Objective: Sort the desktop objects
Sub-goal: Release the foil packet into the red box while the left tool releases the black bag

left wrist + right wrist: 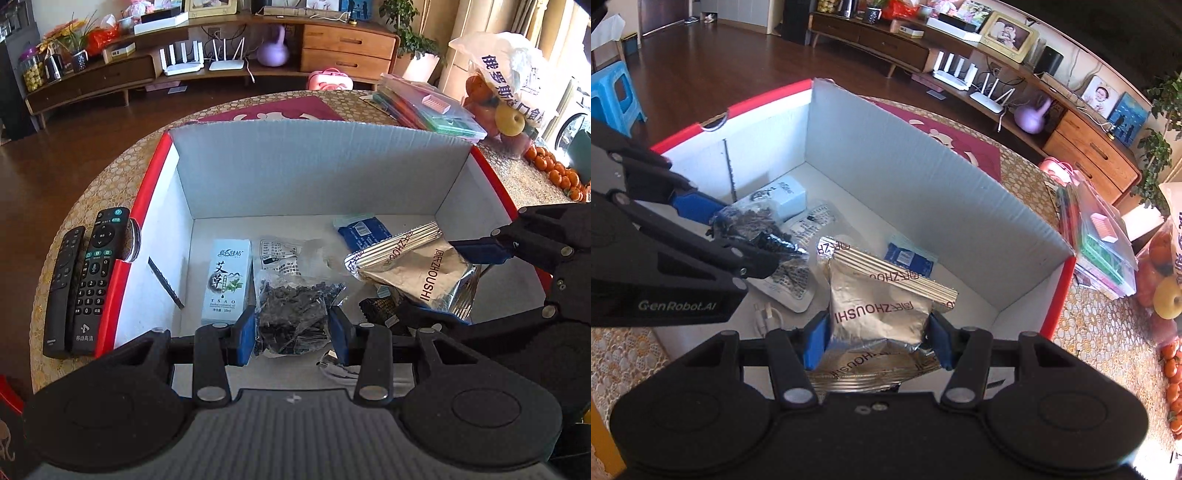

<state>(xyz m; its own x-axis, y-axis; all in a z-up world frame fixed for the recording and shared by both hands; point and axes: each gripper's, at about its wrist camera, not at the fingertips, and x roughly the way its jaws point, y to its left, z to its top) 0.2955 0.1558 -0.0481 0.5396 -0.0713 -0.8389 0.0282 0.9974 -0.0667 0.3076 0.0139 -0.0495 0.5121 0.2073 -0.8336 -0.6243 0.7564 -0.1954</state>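
A white-lined, red-sided cardboard box (314, 166) (905, 173) stands on the table. My left gripper (292, 332) (750, 236) is low inside it, shut on a clear bag of dark bits (291, 306) (753, 221). My right gripper (879, 343) (436, 280) is shut on a silver snack bag (879, 314) (417, 273), held just to the right of the left one. On the box floor lie a herbal oil carton (227, 280), a printed white packet (280, 254), a blue packet (364, 230) (908, 256), a black sachet (380, 310) and a white cable (768, 317).
Two black remotes (59, 288) (98, 280) lie on the table left of the box. A stack of plastic cases (432, 107), a fruit bag (506, 92) and loose tangerines (557, 173) crowd the right side. A red mat (273, 109) lies behind the box.
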